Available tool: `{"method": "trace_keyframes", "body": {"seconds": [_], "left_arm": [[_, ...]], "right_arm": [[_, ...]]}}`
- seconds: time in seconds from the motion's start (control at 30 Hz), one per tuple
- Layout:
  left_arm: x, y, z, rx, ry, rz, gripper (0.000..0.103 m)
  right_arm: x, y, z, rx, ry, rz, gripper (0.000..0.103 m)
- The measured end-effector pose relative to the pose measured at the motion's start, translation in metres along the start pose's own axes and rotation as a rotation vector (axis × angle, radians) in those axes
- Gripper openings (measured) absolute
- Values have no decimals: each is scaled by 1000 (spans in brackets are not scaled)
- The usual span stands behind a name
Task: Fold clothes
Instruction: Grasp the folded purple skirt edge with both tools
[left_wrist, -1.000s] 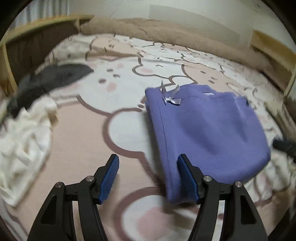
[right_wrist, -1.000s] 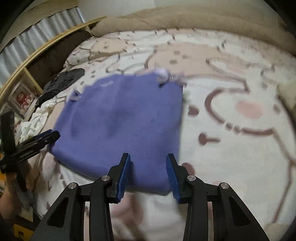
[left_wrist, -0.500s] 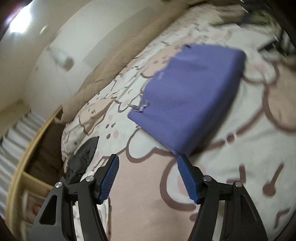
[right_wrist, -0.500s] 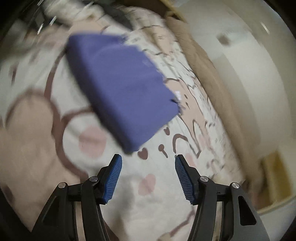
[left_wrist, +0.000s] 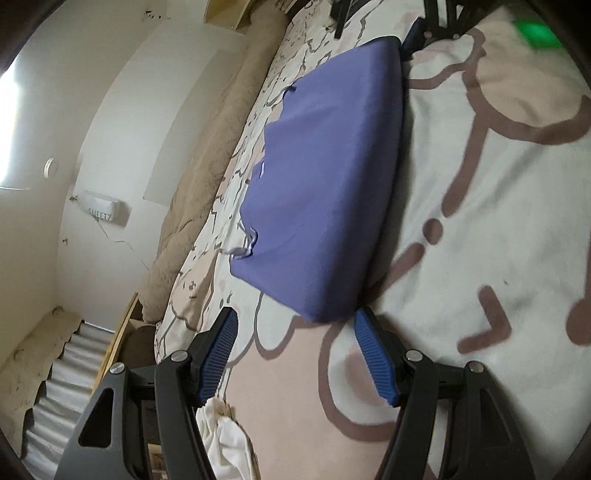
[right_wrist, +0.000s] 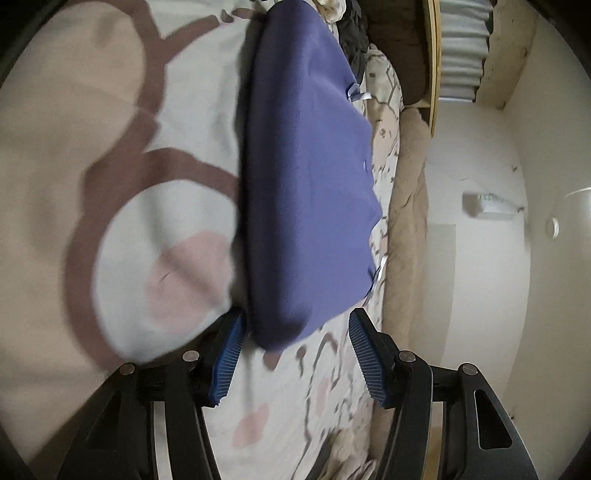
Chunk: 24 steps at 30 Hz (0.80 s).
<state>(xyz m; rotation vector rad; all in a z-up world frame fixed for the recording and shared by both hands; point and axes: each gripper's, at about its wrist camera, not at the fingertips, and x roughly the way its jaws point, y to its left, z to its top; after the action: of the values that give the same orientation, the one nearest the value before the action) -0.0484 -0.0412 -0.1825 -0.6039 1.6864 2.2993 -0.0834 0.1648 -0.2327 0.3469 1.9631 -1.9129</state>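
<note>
Purple garment (left_wrist: 325, 177), folded, lies on a cartoon-print bed cover (left_wrist: 498, 221), filling the centre of both wrist views. Left tongs (left_wrist: 293, 350) at lower centre are spread, straddling its near corner and gripping nothing. Right tongs (right_wrist: 293, 350) are likewise spread around the opposite corner. A beige blanket (left_wrist: 207, 158) runs along the wall side.

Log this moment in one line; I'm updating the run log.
phase: approach | left gripper: open at purple garment corner | right gripper: open at opposite end | garment: folded on bedspread, ungrasped
</note>
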Motion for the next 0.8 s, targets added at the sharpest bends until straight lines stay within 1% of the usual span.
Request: {"method": "trace_keyframes", "body": {"seconds": [0.13, 0.17, 0.2, 0.23, 0.27, 0.3, 0.33, 0.4, 0.53, 0.6, 0.67, 0.73, 0.8], "left_arm": [[7, 1, 4, 29, -19, 18, 67], [7, -1, 5, 50, -31, 28, 67], [7, -4, 6, 72, -44, 37, 67], [7, -6, 7, 94, -56, 47, 67], [7, -8, 8, 120, -67, 53, 67], [9, -8, 9, 138, -74, 56, 67], [10, -8, 11, 156, -82, 58, 67], [14, -7, 14, 184, -90, 55, 67], [22, -5, 19, 245, -99, 57, 67], [26, -4, 23, 283, -96, 57, 67], [24, -5, 24, 323, -86, 41, 63], [21, -7, 23, 361, -83, -9, 55], [19, -5, 24, 374, -74, -47, 53]], "right_arm": [[19, -4, 7, -24, -26, -50, 59], [23, -5, 8, -30, -35, -62, 55], [26, -5, 9, -37, -44, -71, 48], [28, -5, 10, -43, -51, -70, 44], [28, -4, 11, -49, -56, -63, 36], [29, -3, 11, -55, -62, -51, 31], [29, -3, 12, -55, -62, -42, 30], [30, -8, 14, -33, -55, -14, 28], [26, -38, 19, 137, -16, 97, 28], [26, -53, 21, 199, -8, 126, 28], [28, -68, 21, 253, -4, 154, 28], [32, -81, 22, 310, 5, 189, 28], [35, -90, 22, 340, 9, 213, 28]]}}
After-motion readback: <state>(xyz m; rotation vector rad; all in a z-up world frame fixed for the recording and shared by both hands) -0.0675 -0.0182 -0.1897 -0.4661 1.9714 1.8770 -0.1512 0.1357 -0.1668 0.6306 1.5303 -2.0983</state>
